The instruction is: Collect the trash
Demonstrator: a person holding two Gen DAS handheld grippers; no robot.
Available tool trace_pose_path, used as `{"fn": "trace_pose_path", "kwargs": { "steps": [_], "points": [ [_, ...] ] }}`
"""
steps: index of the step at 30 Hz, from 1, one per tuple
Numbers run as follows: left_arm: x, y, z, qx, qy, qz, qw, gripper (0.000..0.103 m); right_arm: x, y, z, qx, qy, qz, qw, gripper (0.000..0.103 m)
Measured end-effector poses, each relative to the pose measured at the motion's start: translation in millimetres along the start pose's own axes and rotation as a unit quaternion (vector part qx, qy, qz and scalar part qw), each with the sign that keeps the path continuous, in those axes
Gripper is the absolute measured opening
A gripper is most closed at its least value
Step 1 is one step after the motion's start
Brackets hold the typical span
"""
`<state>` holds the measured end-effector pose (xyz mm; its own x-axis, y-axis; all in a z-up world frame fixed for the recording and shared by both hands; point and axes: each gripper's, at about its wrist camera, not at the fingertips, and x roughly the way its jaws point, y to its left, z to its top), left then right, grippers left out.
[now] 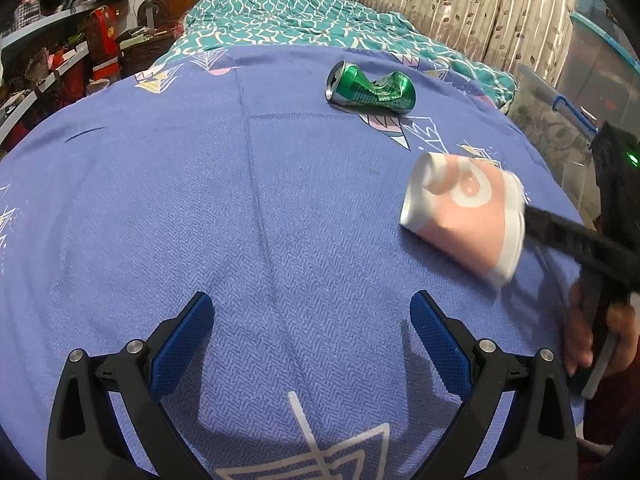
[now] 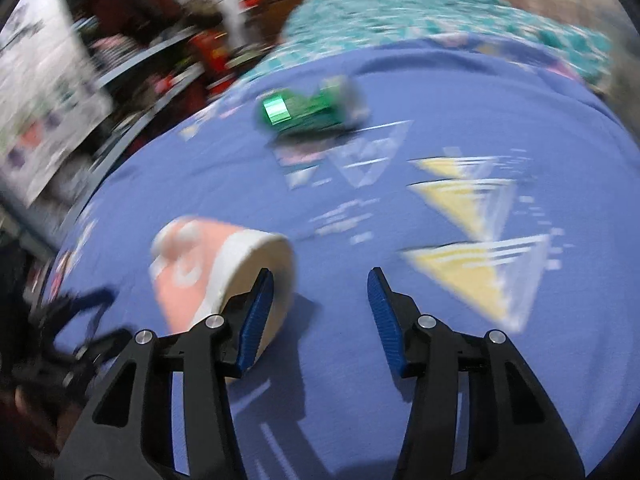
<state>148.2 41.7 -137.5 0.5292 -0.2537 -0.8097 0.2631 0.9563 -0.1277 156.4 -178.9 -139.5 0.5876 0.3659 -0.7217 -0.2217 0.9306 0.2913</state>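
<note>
Blurring right view; right gripper [image 2: 320, 292] spread, paper cup [image 2: 224, 272] beside; left gripper [image 1: 312, 320] spread.

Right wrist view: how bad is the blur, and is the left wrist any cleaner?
Right wrist view: heavy motion smear; crushed green can and paper cup readable only as shapes. Left wrist view: mostly sharp, can crisp, only the cup and right gripper blurred; fisheye bends the bedsheet edges.

A big blue bed sheet with white and yellow triangle shapes [image 1: 240, 200] fills the middle of the frame. A teal blanket with wavy white lines [image 1: 280, 20] lies bunched at the top. Cream curtains with leaf prints [image 1: 460, 4] hang upper right. Cluttered shelves [image 1: 48, 52] stand upper left.
</note>
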Motion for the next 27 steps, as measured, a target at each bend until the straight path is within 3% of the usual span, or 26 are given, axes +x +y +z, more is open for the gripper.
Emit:
{"fn": "trace_pose_path", "kwargs": {
  "steps": [3,10,14,24,27],
  "points": [
    [0.0,-0.1,0.0,0.000,0.000,0.000,1.0000,0.094,-2.5,13.0,-4.5,-0.030,-0.004,0.001,1.000,0.052],
    [0.0,-1.0,-0.1,-0.003,-0.001,-0.002,1.0000,0.094,-7.2,-35.0,-2.7,0.105,-0.020,0.022,0.994,0.052],
    [0.5,-1.1,-0.6,-0.003,-0.001,-0.001,1.0000,0.094,-8.6,-44.1,-2.0,0.135,-0.030,0.027,0.990,0.052],
    [2.4,-2.2,-0.8,0.000,0.000,0.009,1.0000,0.094,-14.4,-30.0,-4.5,0.098,-0.032,0.020,0.995,0.057],
    [2.7,-2.4,-0.4,-0.001,0.000,0.007,1.0000,0.094,-13.3,-18.7,-8.1,0.068,-0.013,0.041,0.997,0.058]
  ]
}}
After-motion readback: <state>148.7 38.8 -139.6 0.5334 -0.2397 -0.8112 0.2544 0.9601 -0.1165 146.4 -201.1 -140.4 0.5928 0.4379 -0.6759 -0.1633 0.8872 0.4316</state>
